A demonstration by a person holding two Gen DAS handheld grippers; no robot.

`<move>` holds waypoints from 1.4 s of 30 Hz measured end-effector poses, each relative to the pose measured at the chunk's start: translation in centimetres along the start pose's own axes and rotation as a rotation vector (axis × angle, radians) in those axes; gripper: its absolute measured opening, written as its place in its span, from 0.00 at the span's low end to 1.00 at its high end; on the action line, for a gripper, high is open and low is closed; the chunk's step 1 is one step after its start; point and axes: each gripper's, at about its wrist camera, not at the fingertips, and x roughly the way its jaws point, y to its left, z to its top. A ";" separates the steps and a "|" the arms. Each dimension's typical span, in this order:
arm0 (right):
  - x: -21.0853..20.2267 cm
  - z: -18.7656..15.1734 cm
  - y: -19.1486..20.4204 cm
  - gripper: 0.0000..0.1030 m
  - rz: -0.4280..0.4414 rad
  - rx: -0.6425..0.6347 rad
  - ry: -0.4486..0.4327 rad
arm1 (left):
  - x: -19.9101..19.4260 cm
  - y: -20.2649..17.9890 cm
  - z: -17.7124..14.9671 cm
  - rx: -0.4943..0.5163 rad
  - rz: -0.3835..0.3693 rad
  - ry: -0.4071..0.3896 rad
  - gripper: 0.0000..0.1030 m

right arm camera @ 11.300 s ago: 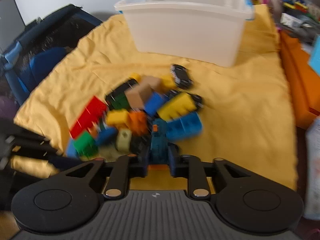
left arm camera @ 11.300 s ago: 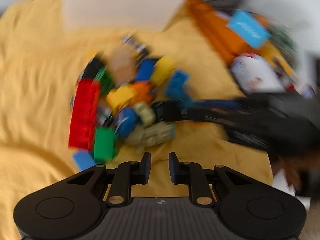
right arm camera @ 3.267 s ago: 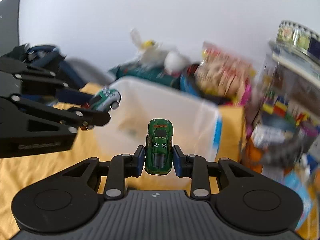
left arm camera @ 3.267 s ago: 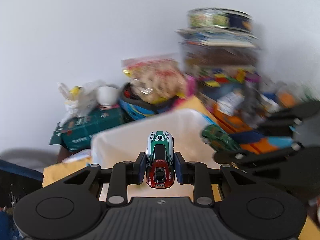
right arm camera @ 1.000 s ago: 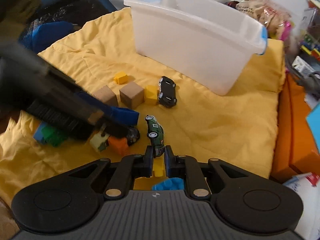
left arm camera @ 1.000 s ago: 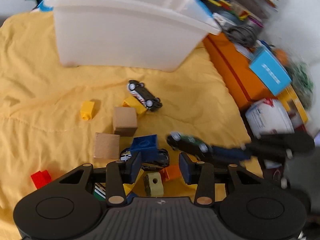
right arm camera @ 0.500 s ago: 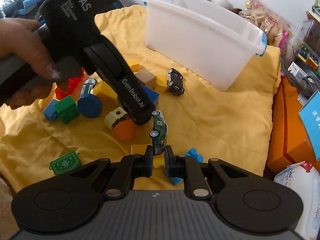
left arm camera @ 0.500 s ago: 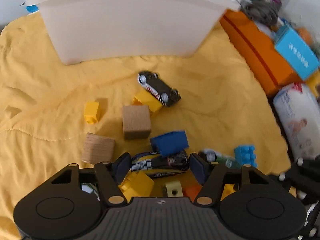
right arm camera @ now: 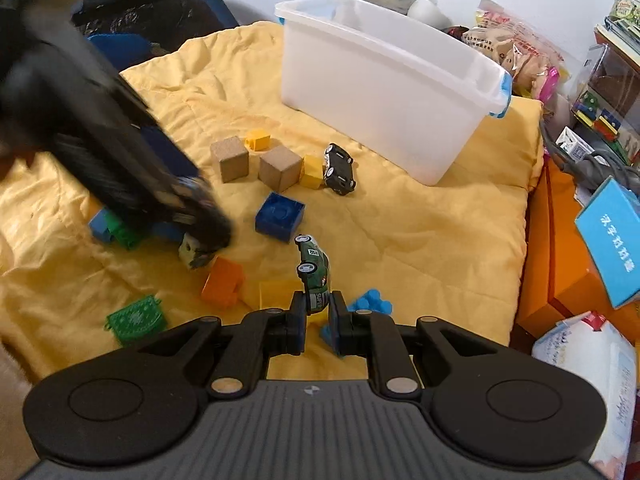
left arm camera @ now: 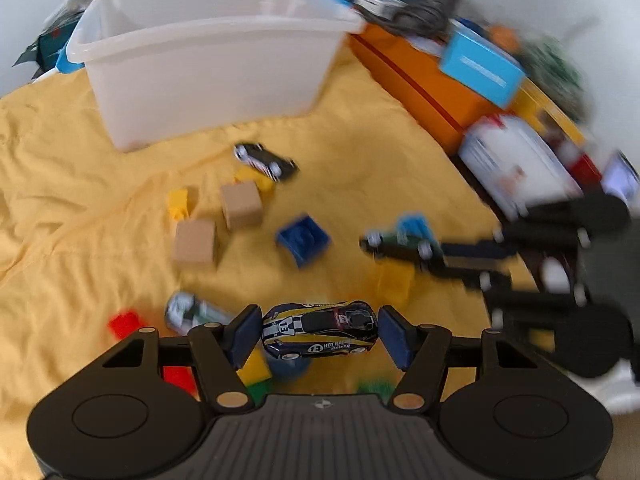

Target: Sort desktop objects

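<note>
In front of the white bin point(right arm camera: 384, 92), the left gripper point(left arm camera: 320, 338) clamps a yellow-and-navy car point(left arm camera: 320, 334); the right gripper point(right arm camera: 318, 314) pinches a green car point(right arm camera: 316, 276).

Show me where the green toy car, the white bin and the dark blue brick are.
green toy car point(right arm camera: 316, 276), right wrist view, its side.
white bin point(right arm camera: 384, 108), right wrist view, front wall.
dark blue brick point(right arm camera: 279, 216), right wrist view, top face.

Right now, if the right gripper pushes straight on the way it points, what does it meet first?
Likely bare yellow blanket, with the nose of the green car it grips landing first; the blue block sits just left. Depth is unclear.
</note>
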 end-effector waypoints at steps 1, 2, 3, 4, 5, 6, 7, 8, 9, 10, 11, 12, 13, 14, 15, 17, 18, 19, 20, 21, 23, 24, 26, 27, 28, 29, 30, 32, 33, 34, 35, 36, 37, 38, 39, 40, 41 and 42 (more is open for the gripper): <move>-0.4 -0.2 0.1 0.13 0.004 -0.009 0.001 | -0.3 -0.1 -0.7 0.019 -0.004 0.012 0.65; -0.8 -0.4 0.3 0.13 0.010 -0.020 0.003 | -0.4 -0.2 -1.4 0.036 -0.010 0.035 0.65; -1.2 -0.7 0.5 0.13 0.018 -0.038 0.007 | -0.5 -0.2 -2.1 0.050 -0.012 0.055 0.65; -1.6 -1.0 0.7 0.13 0.024 -0.058 0.013 | -0.6 -0.1 -2.9 0.063 -0.012 0.067 0.65; -2.0 -1.4 0.8 0.13 0.027 -0.074 0.020 | -0.6 -0.1 -3.6 0.077 -0.011 0.084 0.65; -2.3 -1.8 1.0 0.13 0.027 -0.086 0.029 | -0.4 0.0 -4.4 0.090 -0.013 0.102 0.65; -2.5 -2.2 1.0 0.13 0.022 -0.096 0.041 | -0.1 0.2 -5.0 0.096 -0.019 0.123 0.65; -2.8 -2.5 1.1 0.13 0.014 -0.107 0.050 | 0.3 0.3 -5.5 0.100 -0.026 0.142 0.65; -3.1 -2.9 1.2 0.13 0.005 -0.121 0.054 | 0.5 0.2 -6.1 0.111 -0.032 0.149 0.65; -3.3 -3.1 1.2 0.13 0.004 -0.131 0.051 | 0.7 0.0 -6.4 0.130 -0.042 0.150 0.65; -3.5 -3.3 1.3 0.13 0.004 -0.139 0.048 | 1.0 -0.4 -6.7 0.150 -0.046 0.147 0.65; -3.7 -3.4 1.3 0.13 0.002 -0.143 0.050 | 1.2 -0.7 -6.9 0.166 -0.045 0.143 0.65; -3.8 -3.5 1.3 0.13 -0.001 -0.144 0.056 | 1.4 -1.0 -6.9 0.183 -0.048 0.136 0.65; -4.0 -3.6 1.4 0.13 -0.003 -0.148 0.061 | 1.5 -1.0 -6.9 0.199 -0.052 0.132 0.65; -4.2 -3.7 1.4 0.13 -0.010 -0.154 0.064 | 1.7 -1.1 -6.7 0.208 -0.053 0.130 0.65; -4.5 -3.8 1.5 0.13 -0.030 -0.171 0.074 | 2.0 -1.4 -6.4 0.285 -0.072 0.125 0.65; -4.7 -4.0 1.4 0.13 -0.041 -0.179 0.077 | 2.1 -1.4 -6.2 0.322 -0.087 0.121 0.65; -4.8 -4.0 1.4 0.13 -0.049 -0.183 0.083 | 2.1 -1.3 -5.9 0.337 -0.098 0.126 0.65; -4.8 -4.1 1.2 0.13 -0.053 -0.181 0.089 | 2.3 -1.1 -5.6 0.334 -0.111 0.142 0.65; -4.5 -4.3 1.1 0.13 -0.051 -0.178 0.098 | 2.3 -1.1 -5.4 0.328 -0.114 0.153 0.65; -4.0 -4.5 1.3 0.13 -0.032 -0.181 0.117 | 1.9 -1.2 -5.5 0.323 -0.085 0.144 0.66; -4.0 -4.5 1.5 0.13 -0.005 -0.174 0.115 | 1.6 -1.2 -5.7 0.314 -0.066 0.139 0.66; -3.9 -4.6 2.1 0.13 0.066 -0.146 0.111 | 0.7 -1.4 -6.1 0.271 -0.037 0.113 0.66; -3.9 -4.6 2.2 0.13 0.084 -0.130 0.107 | 0.0 -1.4 -6.3 0.240 -0.035 0.089 0.66; -4.1 -4.6 2.1 0.15 0.083 -0.105 0.092 | -0.7 -1.5 -6.5 0.206 -0.036 0.069 0.66; -4.1 -4.6 1.6 0.15 0.078 -0.066 0.080 | -1.3 -1.6 -6.6 0.169 -0.040 0.044 0.66; -3.9 -4.7 1.0 0.15 0.067 -0.031 0.078 | -2.0 -1.8 -6.8 0.136 -0.050 0.017 0.65; -3.1 -4.9 0.0 0.15 0.019 -0.006 0.086 | -2.6 -1.9 -7.0 0.076 -0.066 0.000 0.65; -2.4 -5.1 -0.3 0.16 -0.012 -0.026 0.097 | -2.5 -2.2 -7.1 0.047 -0.063 0.002 0.65; -1.8 -5.2 -0.4 0.17 -0.030 -0.046 0.106 | -2.5 -2.2 -7.2 0.029 -0.064 0.001 0.65; -1.1 -5.2 -0.5 0.17 -0.036 -0.064 0.118 | -2.4 -2.3 -7.4 0.020 -0.065 -0.007 0.65; -0.5 -5.3 -0.5 0.21 -0.034 -0.083 0.125 | -2.1 -2.3 -7.6 0.016 -0.064 -0.006 0.65; 0.0 -5.4 -0.4 0.26 -0.036 -0.099 0.125 | -1.7 -2.3 -7.7 0.015 -0.058 0.000 0.65; 0.4 -5.4 -0.2 0.27 -0.048 -0.124 0.111 | -1.5 -2.3 -7.7 0.022 -0.055 0.000 0.65; 0.6 -5.4 0.1 0.25 -0.061 -0.157 0.104 | -1.2 -2.4 -7.7 0.040 -0.056 -0.004 0.65; 0.8 -5.3 0.1 0.13 -0.073 -0.158 0.109 | -0.9 -2.6 -7.5 0.067 -0.053 -0.009 0.65; 0.8 -5.1 -0.1 0.07 -0.074 -0.126 0.122 | -0.7 -2.8 -7.4 0.101 -0.049 -0.014 0.65; 0.9 -4.9 -0.6 0.07 -0.062 -0.081 0.129 | -0.3 -2.9 -7.3 0.151 -0.046 -0.014 0.65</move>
